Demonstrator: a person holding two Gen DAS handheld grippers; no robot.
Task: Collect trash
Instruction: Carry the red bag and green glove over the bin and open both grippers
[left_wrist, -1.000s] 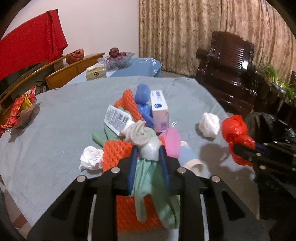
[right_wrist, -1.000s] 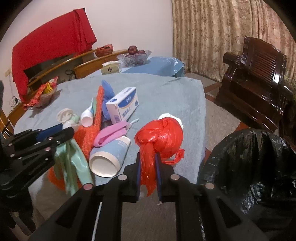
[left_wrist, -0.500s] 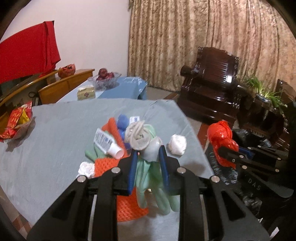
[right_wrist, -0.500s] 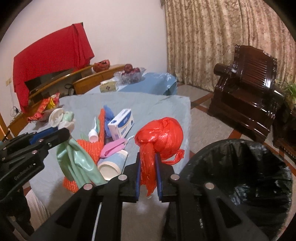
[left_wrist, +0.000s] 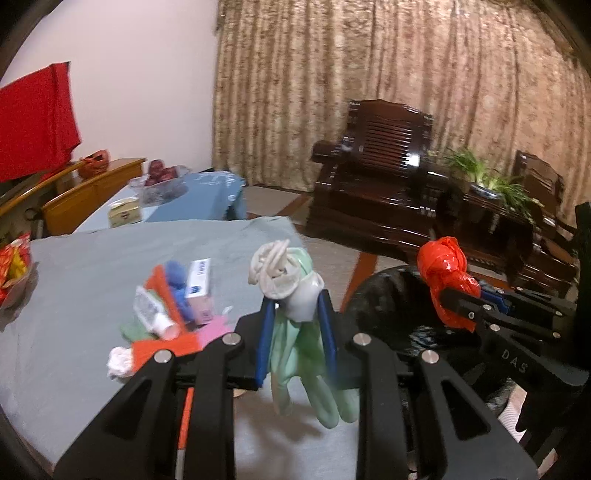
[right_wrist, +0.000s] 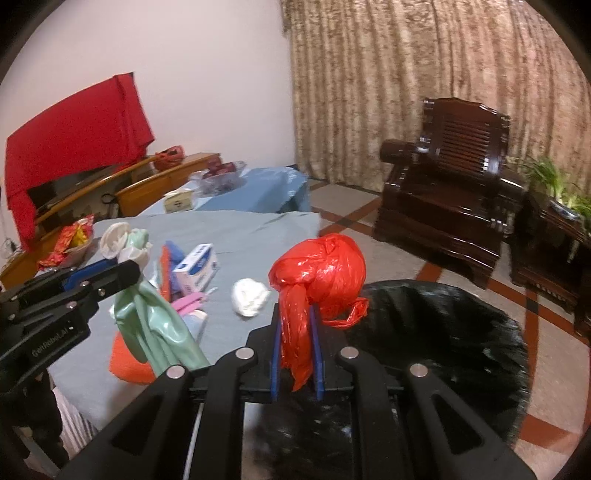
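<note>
Left hand-held gripper (left_wrist: 295, 306) pinches green gloves (left_wrist: 306, 362) hanging fingers-down; right (right_wrist: 295, 332) clamps red bag (right_wrist: 317, 273).

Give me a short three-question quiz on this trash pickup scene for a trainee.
1. True or false: the left gripper grips a green glove.
2. What does the right gripper hold: A red plastic bag, B tissue box, C paper wad?
3. What dark container sits just past the table edge?

Key: 1 true. 2 A. 3 the black trash bag, open.
</note>
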